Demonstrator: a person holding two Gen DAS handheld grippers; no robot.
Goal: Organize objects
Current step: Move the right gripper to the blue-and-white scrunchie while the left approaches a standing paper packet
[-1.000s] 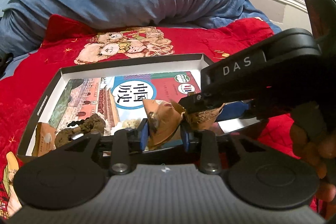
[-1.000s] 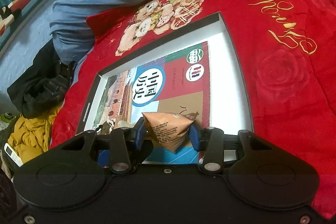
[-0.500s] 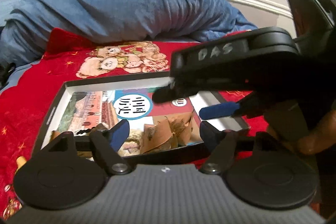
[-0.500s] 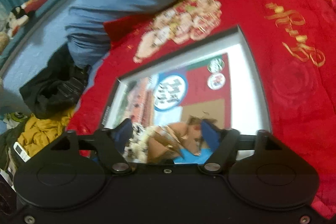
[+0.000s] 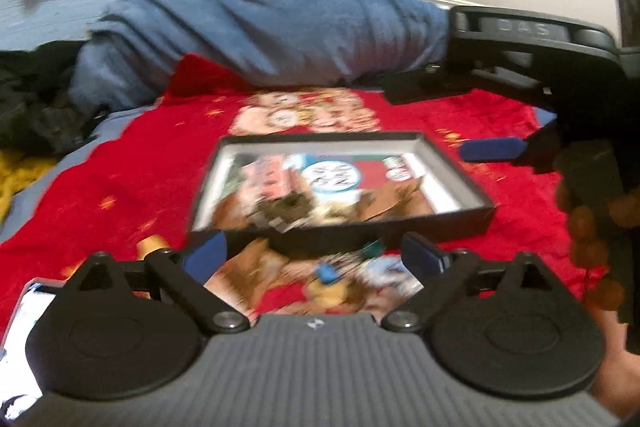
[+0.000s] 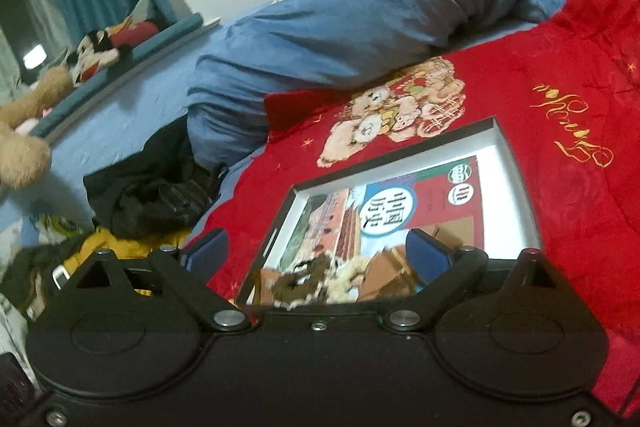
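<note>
Your left gripper (image 5: 316, 253) and right gripper (image 6: 316, 249): jaws wide apart, just been opening, gripping nothing. Snack packets (image 6: 390, 273) lie in the box (image 6: 520, 195) on the red blanket (image 6: 580, 131).

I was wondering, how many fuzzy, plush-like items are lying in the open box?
2. A dark brown one lies at the box's near end; a cream one sits right beside it, by the brown packets. Others may be hidden behind the right gripper.
</note>
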